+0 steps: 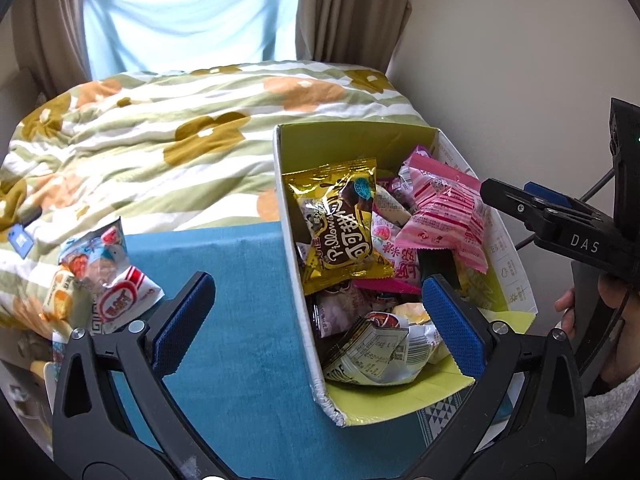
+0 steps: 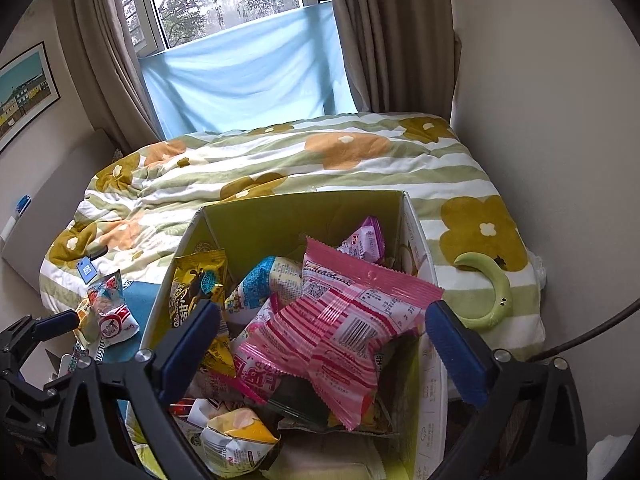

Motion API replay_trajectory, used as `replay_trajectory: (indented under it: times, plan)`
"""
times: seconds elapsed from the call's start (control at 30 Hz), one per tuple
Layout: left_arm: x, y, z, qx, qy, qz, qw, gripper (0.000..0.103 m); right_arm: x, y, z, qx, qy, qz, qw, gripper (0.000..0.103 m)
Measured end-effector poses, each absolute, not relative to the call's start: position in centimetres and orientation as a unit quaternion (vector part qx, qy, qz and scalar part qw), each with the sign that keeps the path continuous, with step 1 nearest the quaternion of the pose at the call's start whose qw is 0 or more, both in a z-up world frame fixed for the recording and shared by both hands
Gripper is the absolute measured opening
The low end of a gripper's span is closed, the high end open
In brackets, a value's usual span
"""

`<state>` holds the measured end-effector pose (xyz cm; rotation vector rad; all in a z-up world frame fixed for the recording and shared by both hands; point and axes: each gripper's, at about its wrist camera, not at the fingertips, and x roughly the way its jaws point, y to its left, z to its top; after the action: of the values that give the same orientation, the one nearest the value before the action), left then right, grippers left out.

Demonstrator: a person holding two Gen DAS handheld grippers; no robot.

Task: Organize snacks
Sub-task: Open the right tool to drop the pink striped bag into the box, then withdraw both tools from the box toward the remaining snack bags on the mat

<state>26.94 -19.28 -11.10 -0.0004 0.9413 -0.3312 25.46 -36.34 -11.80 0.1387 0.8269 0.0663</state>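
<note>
The snack box (image 1: 292, 280), an open carton with a yellow-green inside and white outer walls, sits on a teal cloth (image 1: 240, 300) at the foot of a bed and is heaped with wrapped snacks. Leaning against its left wall is a gold packet (image 1: 340, 224) with a dark chocolate picture and the word "Pillows" beside large Chinese characters. On top of the heap lies one large pink striped packet (image 2: 340, 320), printed side up, showing a barcode and a QR code. Beside it are a blue-and-white packet (image 2: 260, 284), a small pink-and-white one (image 2: 362, 244) toward the far wall, and a yellow-and-white one (image 2: 236, 440) at the near end; the smaller print is too fine to read.

Outside the box, a small pile of about three packets (image 1: 100, 280), one with a red-and-white label, rests on the cloth's left edge.

The left gripper (image 1: 316, 320) hangs wide open over the box's left wall, holding nothing. The right gripper (image 2: 320, 344) is likewise spread wide above the pink packet, empty; its black body reads "DAS".

Beyond lies a flowered quilt (image 2: 280, 168) with one green crescent-shaped object (image 2: 496, 296) on it.
</note>
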Motion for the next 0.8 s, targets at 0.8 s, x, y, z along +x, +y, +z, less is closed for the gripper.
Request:
replay_trajectory:
  times: [0.8]
  plan:
    - [17.1,-5.1,-6.6,-0.031,0.388,-0.098,0.916,0.102,17.1,-28.2,-5.8,0.037,0.357,0.022,0.933,0.102]
